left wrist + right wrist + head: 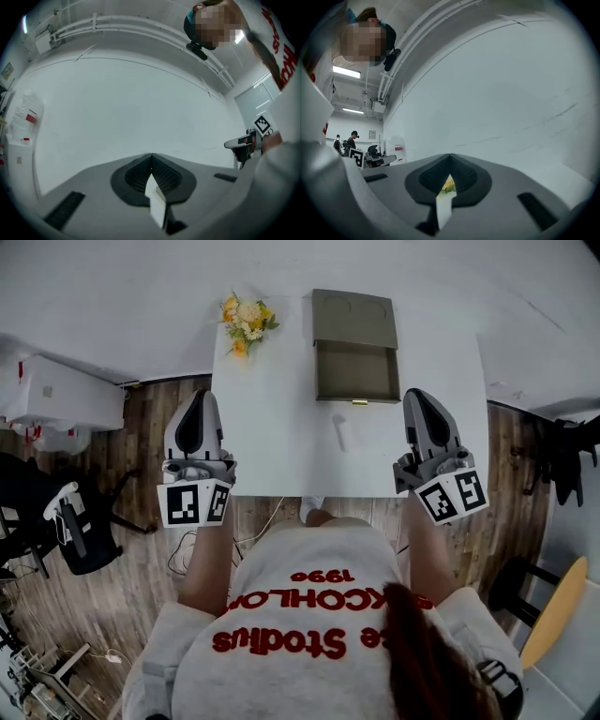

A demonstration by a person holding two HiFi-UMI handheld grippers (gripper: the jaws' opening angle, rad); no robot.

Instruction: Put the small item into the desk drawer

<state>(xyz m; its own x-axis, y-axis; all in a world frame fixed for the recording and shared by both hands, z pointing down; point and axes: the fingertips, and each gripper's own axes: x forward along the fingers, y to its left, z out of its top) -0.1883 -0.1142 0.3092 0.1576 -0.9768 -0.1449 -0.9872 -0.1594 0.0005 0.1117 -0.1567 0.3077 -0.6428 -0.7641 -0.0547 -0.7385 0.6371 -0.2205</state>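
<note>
Head view: the small item (341,433), white and elongated, lies on the desk (272,427) just in front of the open drawer (356,371), its long axis pointing roughly toward the drawer. It lies between the grippers, nearer the right gripper (419,404) than the left gripper (200,401).
Left gripper view: jaws together, empty, item out of sight.
Right gripper view: jaws together, empty, facing a wall (511,70).

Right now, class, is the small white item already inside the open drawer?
No, the small item lies on the table in front of the open drawer, not in it.
</note>
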